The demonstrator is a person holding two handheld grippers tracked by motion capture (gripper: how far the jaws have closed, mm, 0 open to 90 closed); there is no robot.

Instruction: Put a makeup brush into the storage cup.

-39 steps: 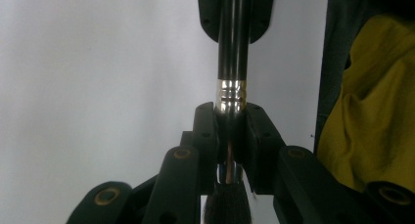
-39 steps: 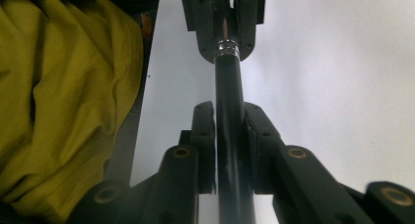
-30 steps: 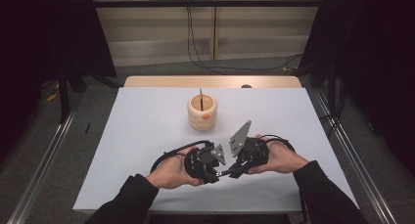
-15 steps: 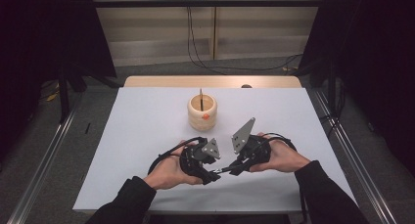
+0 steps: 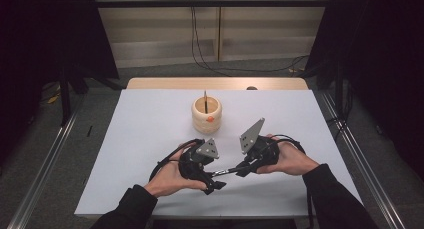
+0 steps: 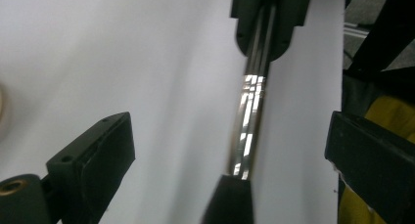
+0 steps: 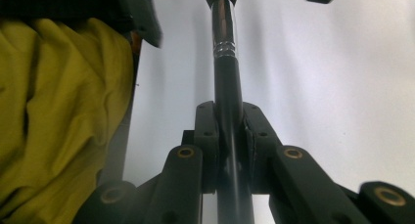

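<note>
Now the right hand-held gripper (image 7: 230, 136) pinches the pen (image 7: 226, 62) between the left hand-held gripper's (image 6: 230, 150) just-spread jaws.

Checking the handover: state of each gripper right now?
Left gripper: open, jaws have just been opening; the pen lies between them, untouched.
Right gripper: shut on the pen.

Two black tools are seen, the left tool (image 5: 212, 181) and the right tool (image 5: 239, 170), each topped by a grey three-cornered plate pierced with small holes and trailed by a looping black cable. Blocky black jaws on jointed arms are shown, with brass-coloured rivets at the pivots. Black sleeves (image 5: 127, 209) are worn to the wrists, and yellow cloth (image 7: 58, 111) is seen.
</note>
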